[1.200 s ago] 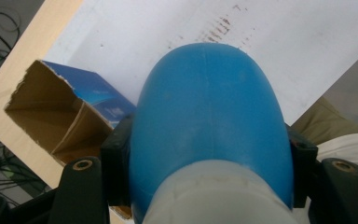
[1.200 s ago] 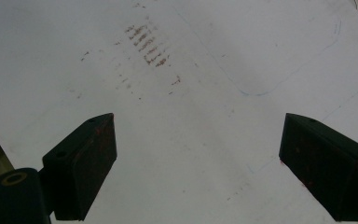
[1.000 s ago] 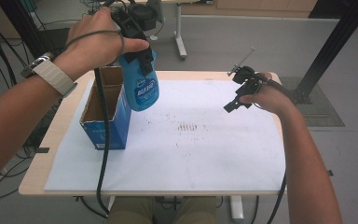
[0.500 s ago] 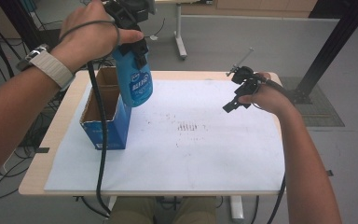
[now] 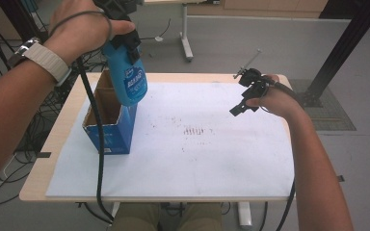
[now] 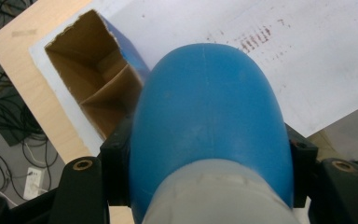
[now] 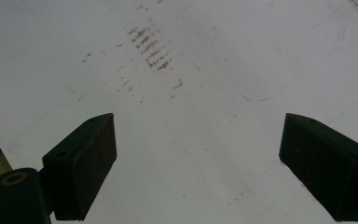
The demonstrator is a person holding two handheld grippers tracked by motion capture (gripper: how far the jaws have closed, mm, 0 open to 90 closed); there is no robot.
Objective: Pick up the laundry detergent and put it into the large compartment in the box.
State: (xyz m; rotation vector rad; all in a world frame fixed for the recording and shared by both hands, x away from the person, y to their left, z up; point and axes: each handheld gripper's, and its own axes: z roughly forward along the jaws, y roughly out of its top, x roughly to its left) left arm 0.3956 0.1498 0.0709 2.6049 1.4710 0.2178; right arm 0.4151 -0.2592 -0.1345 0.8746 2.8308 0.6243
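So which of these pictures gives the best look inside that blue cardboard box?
The left gripper view: it looks down into the open box, showing brown inner walls and a cardboard divider, partly hidden by the blue bottle the left tool holds. The high view shows the box from outside, its opening seen at a slant.

One blue bottle (image 5: 127, 77), one open cardboard box (image 5: 107, 126), one white sheet (image 5: 197, 159) on one worktop (image 5: 60, 139), and two grippers.
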